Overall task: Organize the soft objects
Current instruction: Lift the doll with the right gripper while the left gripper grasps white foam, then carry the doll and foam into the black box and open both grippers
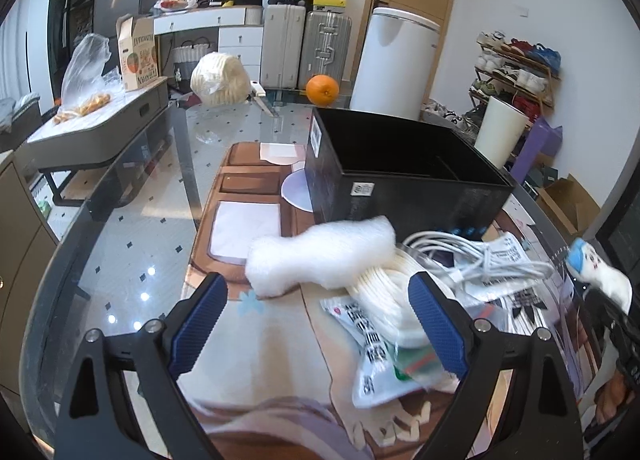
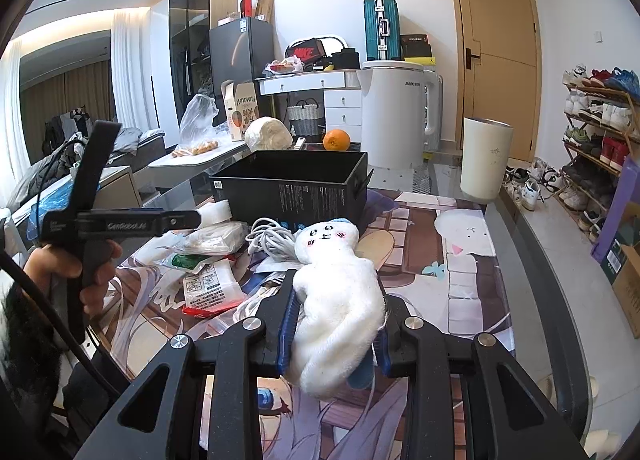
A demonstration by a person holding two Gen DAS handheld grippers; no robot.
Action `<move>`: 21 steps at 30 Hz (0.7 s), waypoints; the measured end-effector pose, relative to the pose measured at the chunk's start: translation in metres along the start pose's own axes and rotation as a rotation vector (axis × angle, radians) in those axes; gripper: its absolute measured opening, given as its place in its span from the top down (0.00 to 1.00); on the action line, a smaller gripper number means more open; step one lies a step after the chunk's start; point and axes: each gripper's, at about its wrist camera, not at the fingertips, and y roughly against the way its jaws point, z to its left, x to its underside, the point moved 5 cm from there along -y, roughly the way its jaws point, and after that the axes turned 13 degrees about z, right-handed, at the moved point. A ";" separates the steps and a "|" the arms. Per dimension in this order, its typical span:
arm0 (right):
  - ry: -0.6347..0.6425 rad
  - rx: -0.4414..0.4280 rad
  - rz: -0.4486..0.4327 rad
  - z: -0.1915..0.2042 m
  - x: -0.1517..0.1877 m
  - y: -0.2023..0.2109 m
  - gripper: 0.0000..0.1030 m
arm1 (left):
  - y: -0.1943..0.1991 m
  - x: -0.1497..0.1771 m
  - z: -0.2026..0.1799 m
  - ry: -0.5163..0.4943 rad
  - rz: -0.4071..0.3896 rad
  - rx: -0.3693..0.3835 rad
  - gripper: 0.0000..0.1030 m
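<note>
A white plush toy (image 2: 340,300) with a drawn face and blue cap is clamped between the blue pads of my right gripper (image 2: 340,292), held above the printed mat; the toy (image 1: 600,276) also shows at the right edge of the left wrist view. My left gripper (image 1: 318,292) stands open over the mat, its pads touching nothing. Just ahead of its fingertips lies a fluffy white cloth (image 1: 320,256) on a pack of white cotton pads (image 1: 384,300). Behind that stands an open black box (image 1: 400,188), seen too in the right wrist view (image 2: 292,188). A hand holds the left gripper (image 2: 192,218).
A coiled white cable (image 1: 460,256) and plastic packets (image 1: 372,364) lie beside the cloth. An orange (image 1: 322,90), a white appliance (image 2: 392,112) and a cream cup (image 2: 486,158) stand at the far side of the glass table (image 1: 132,244). Its curved edge drops off to the left.
</note>
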 end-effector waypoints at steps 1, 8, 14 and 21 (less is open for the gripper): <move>0.000 -0.001 0.003 0.000 0.000 -0.001 0.69 | -0.003 -0.002 0.002 0.006 0.006 0.004 0.10; -0.011 0.001 0.014 -0.003 -0.002 -0.006 0.69 | -0.026 -0.015 0.011 0.035 0.068 -0.014 0.18; 0.001 -0.001 0.021 0.003 -0.004 -0.009 0.69 | -0.029 -0.015 0.009 0.026 0.084 0.054 0.34; 0.025 -0.005 0.014 0.010 -0.008 -0.007 0.69 | -0.018 -0.008 0.003 0.010 0.047 0.063 0.34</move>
